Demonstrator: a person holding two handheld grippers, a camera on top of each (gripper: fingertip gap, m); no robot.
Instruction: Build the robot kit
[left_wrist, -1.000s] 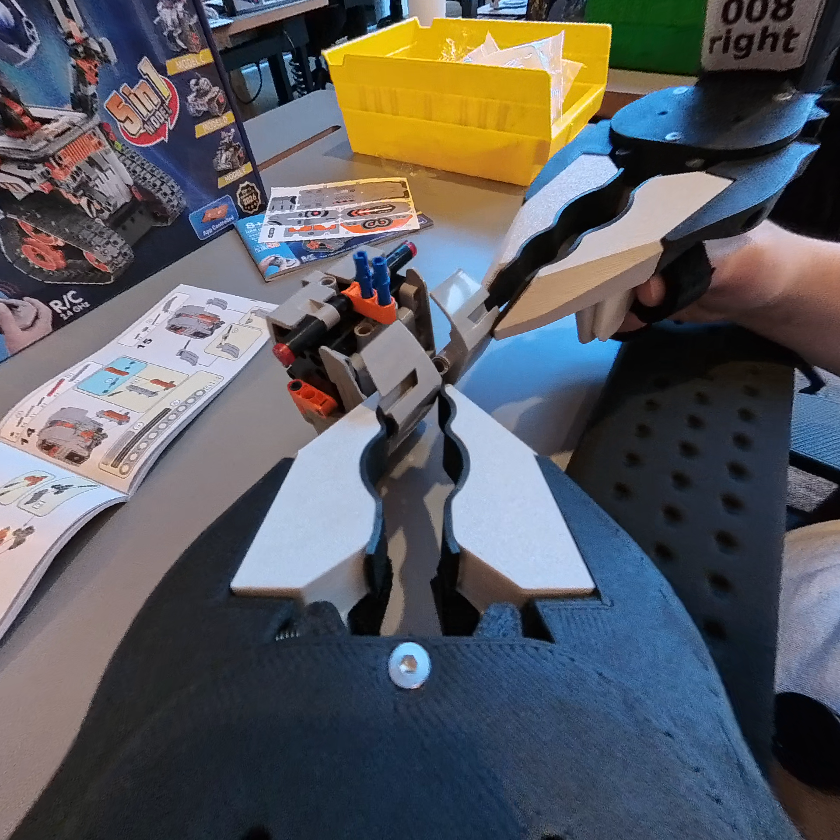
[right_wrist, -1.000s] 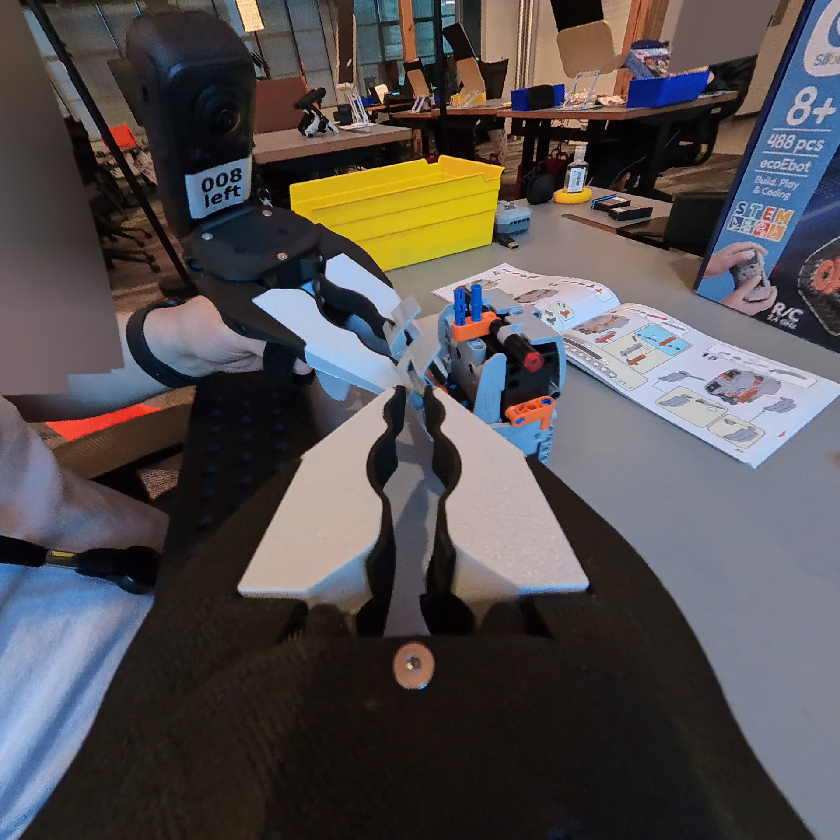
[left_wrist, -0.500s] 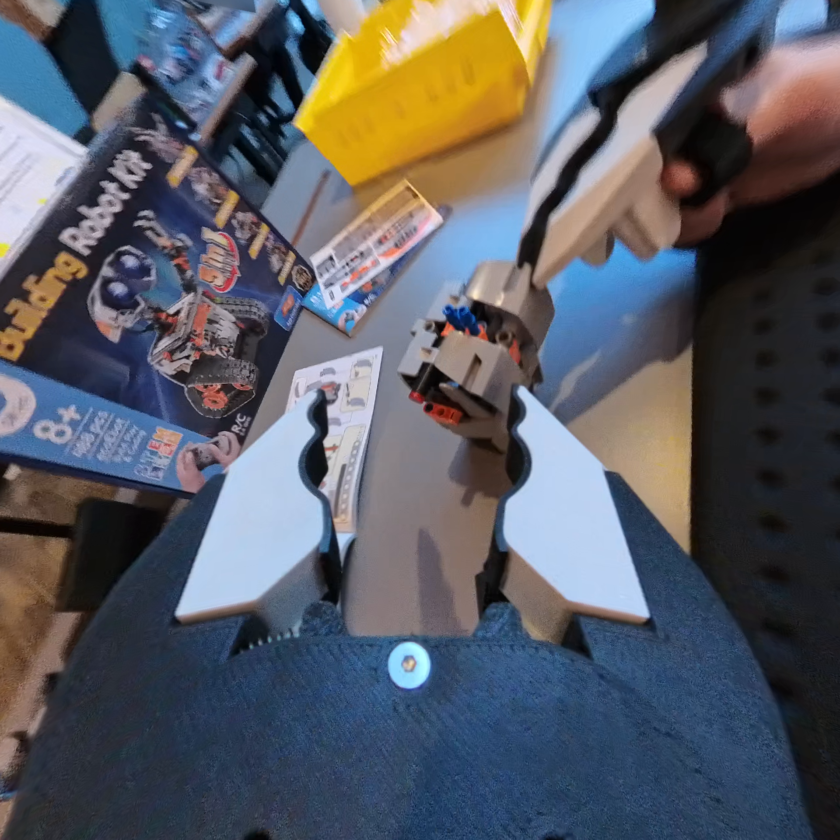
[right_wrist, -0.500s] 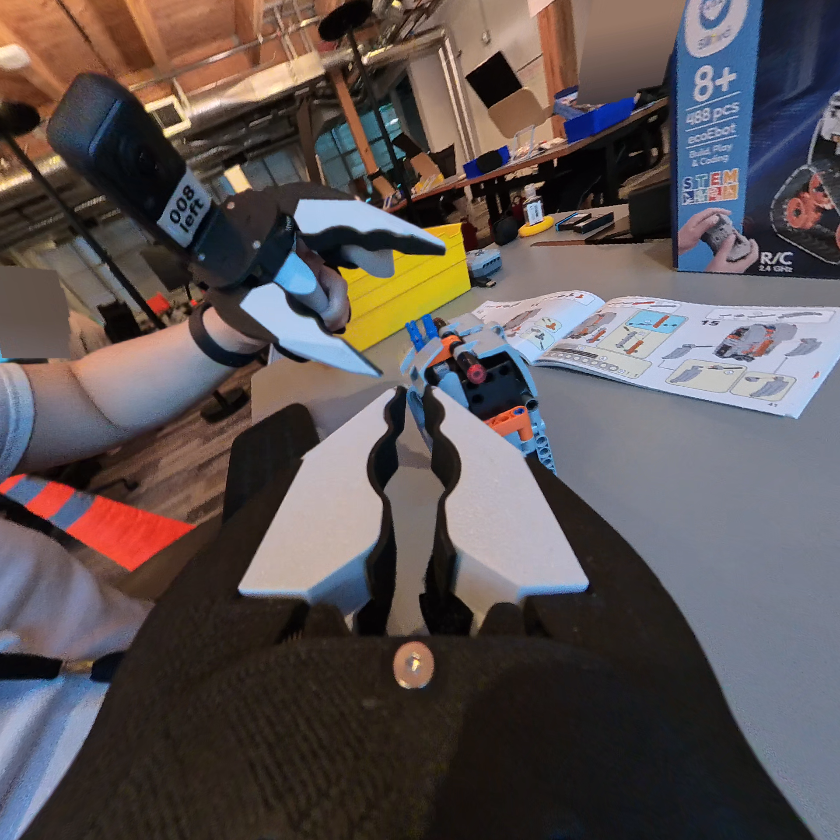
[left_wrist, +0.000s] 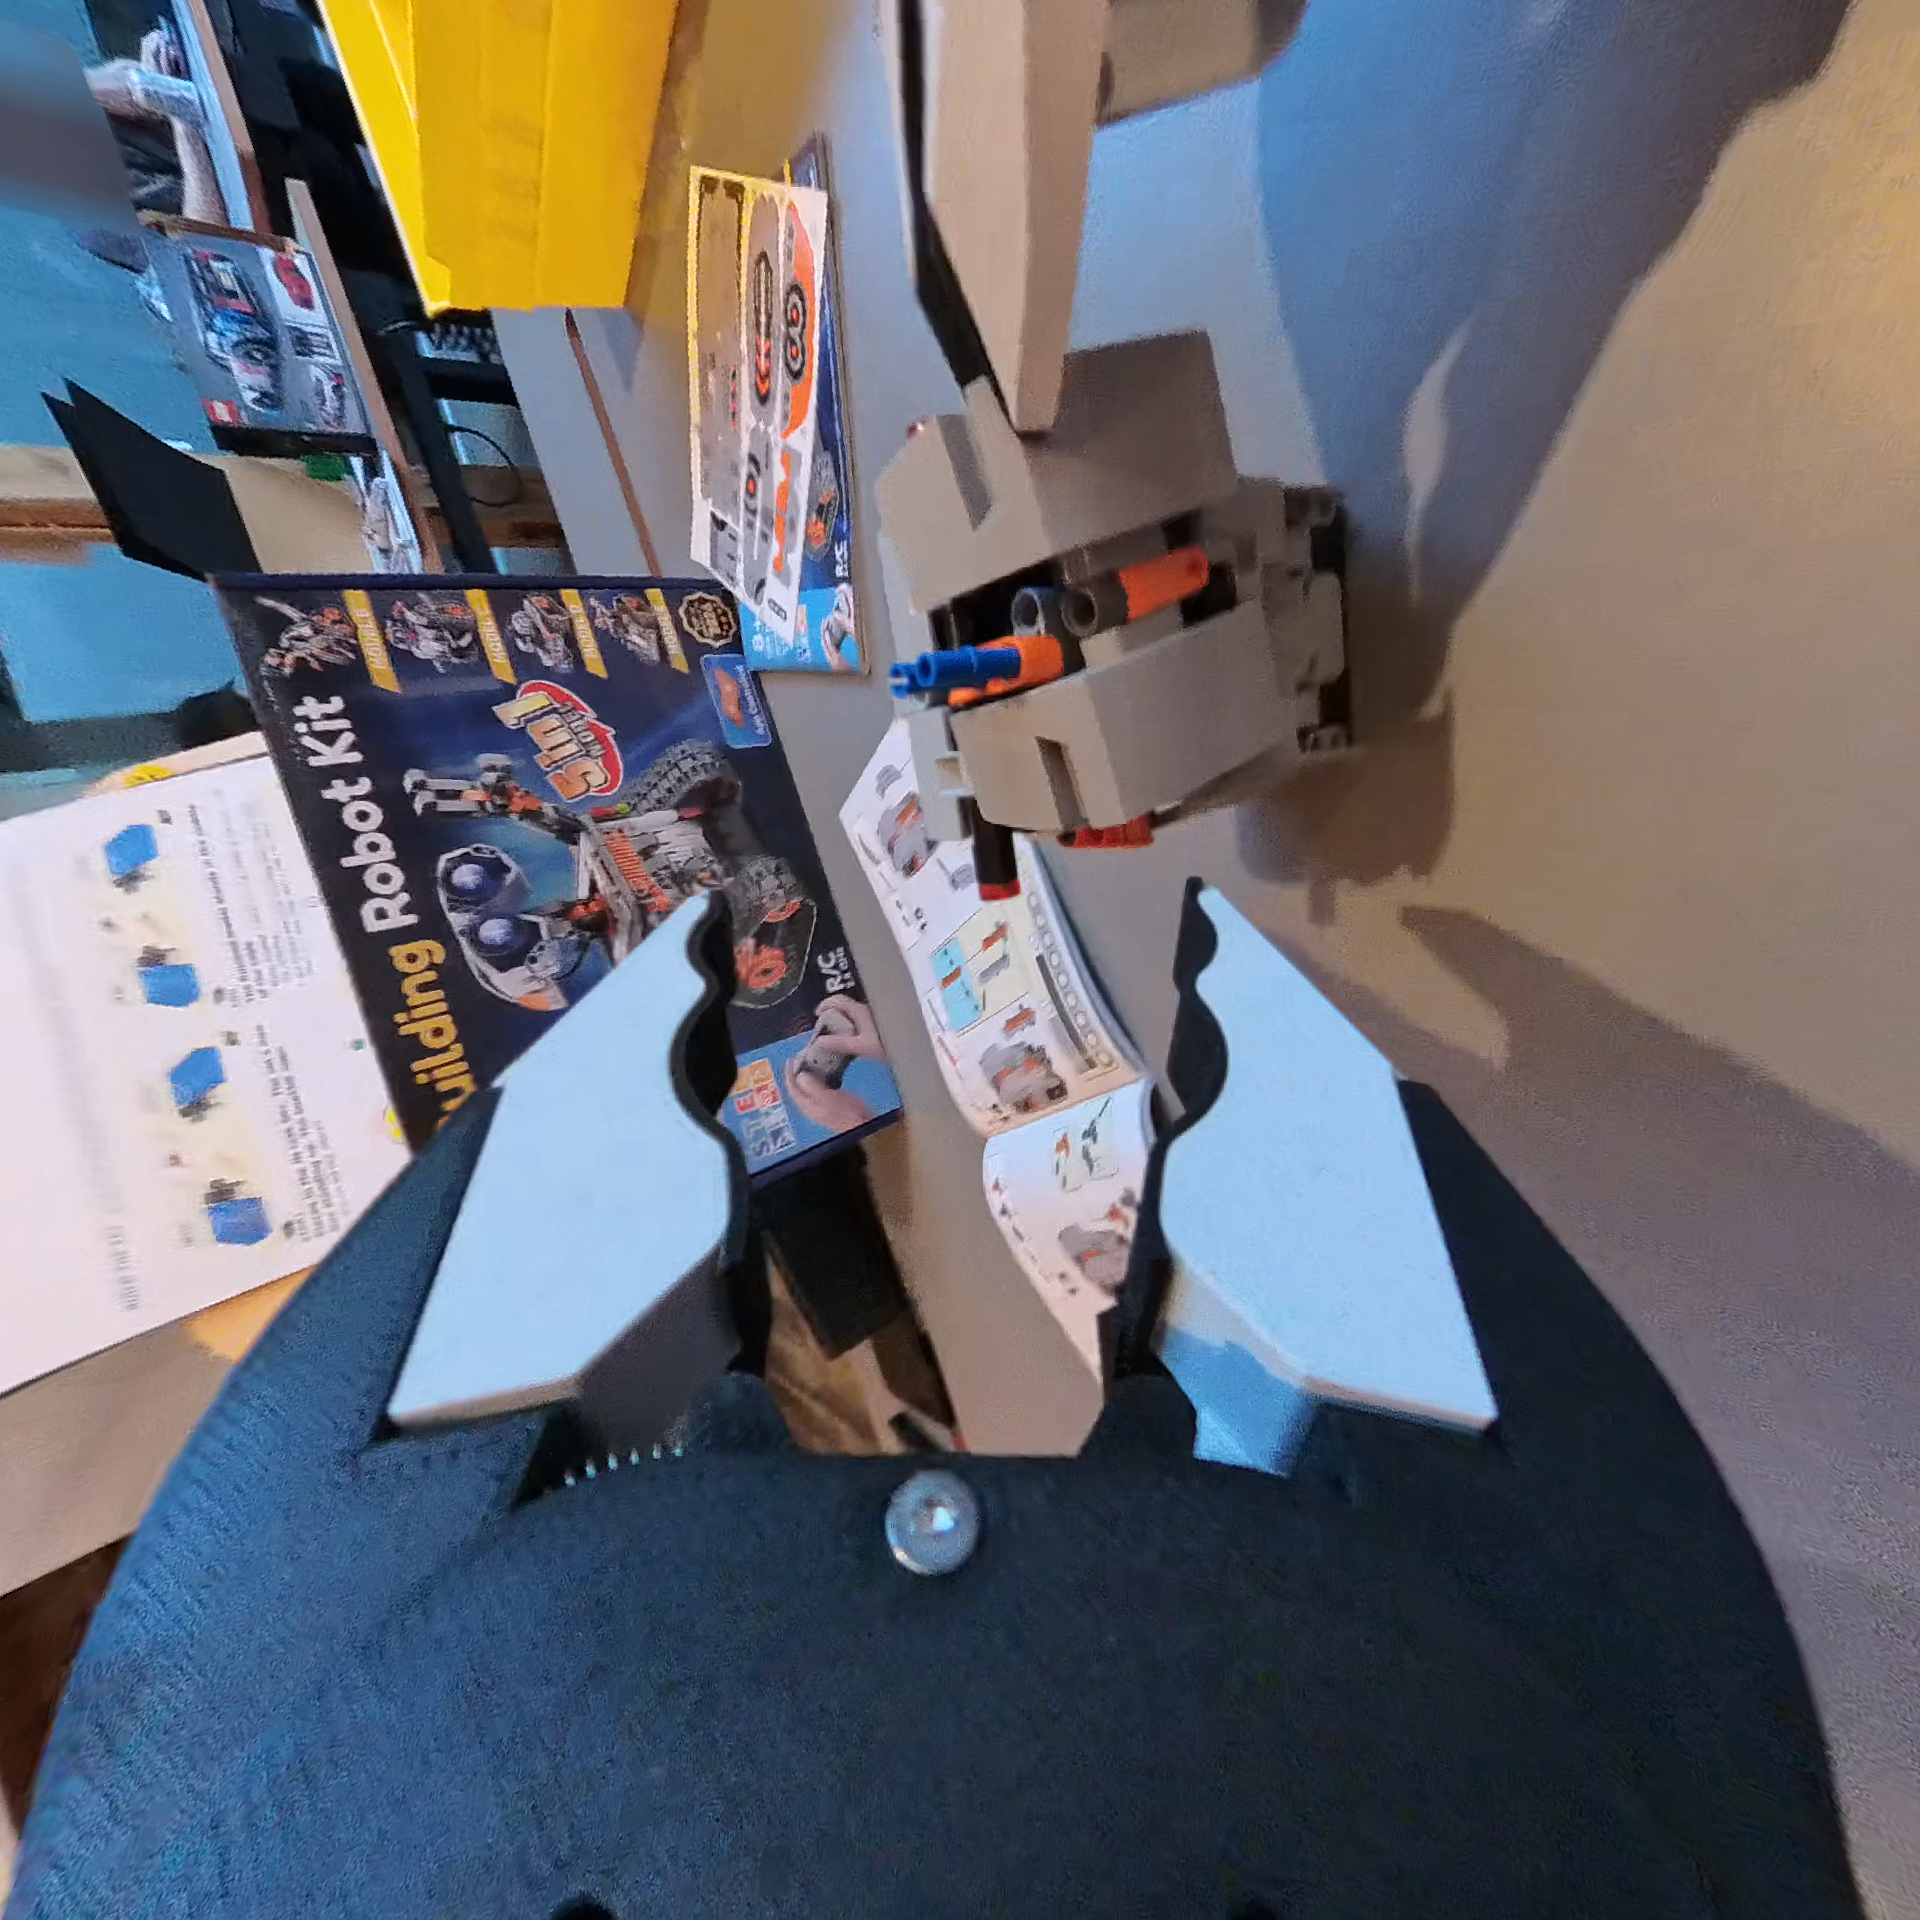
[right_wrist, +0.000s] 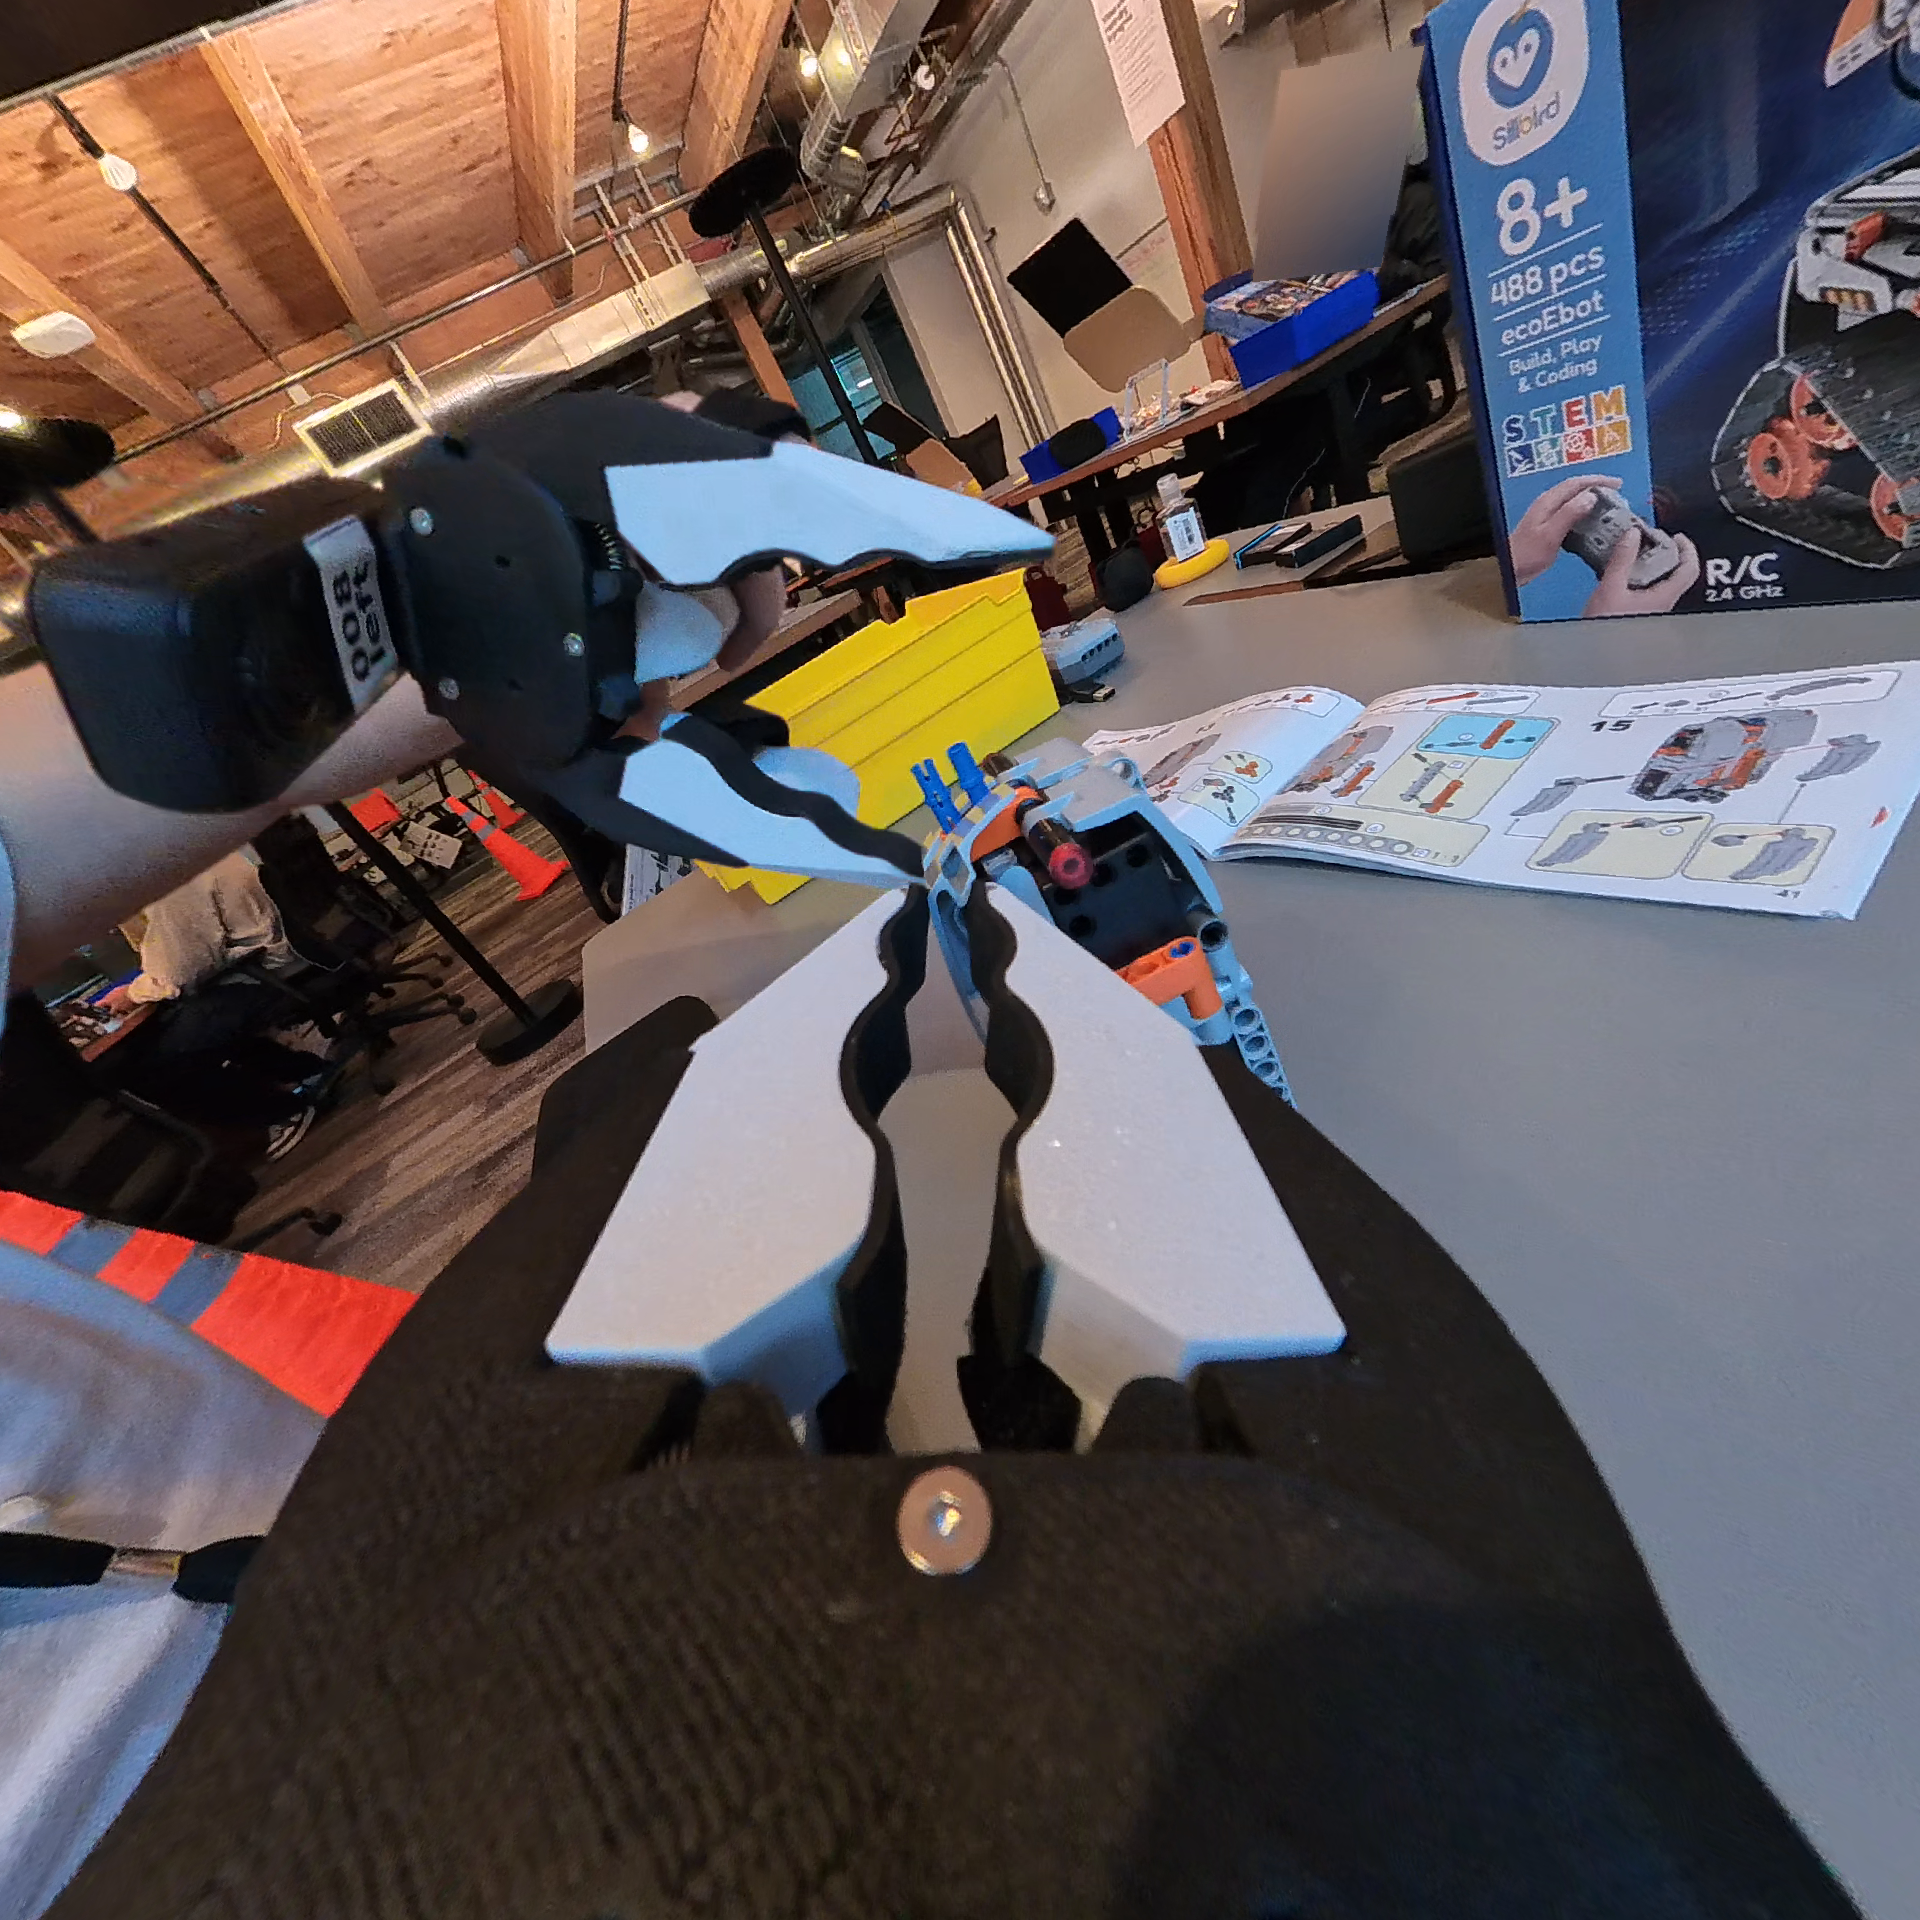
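Note:
A grey brick model (left_wrist: 1122, 644) with orange, blue and black pins stands on the grey table (right_wrist: 1558, 1195). My right gripper (right_wrist: 951, 896) is shut on a grey panel at the model's near edge (right_wrist: 1101, 862). In the left wrist view it comes in from the top (left_wrist: 1023, 405) and pinches that panel. My left gripper (left_wrist: 951, 904) is open and empty, rolled onto its side, a little short of the model. In the right wrist view it (right_wrist: 982, 707) hovers at the upper left, with its lower fingertip (right_wrist: 894, 857) close beside the held panel.
An open instruction booklet (right_wrist: 1558, 779) lies right of the model. A tall blue kit box (right_wrist: 1714, 312) stands behind it. A yellow bin (right_wrist: 935, 665) sits at the back. A sticker sheet (left_wrist: 769, 395) lies near the bin. A person's arm and sleeve are at the left. There is about 7 cm between the tips of the two grippers.
My left gripper let go of the model, opened wide, drew back and rolled onto its side. My right gripper stayed shut on the model's grey panel.

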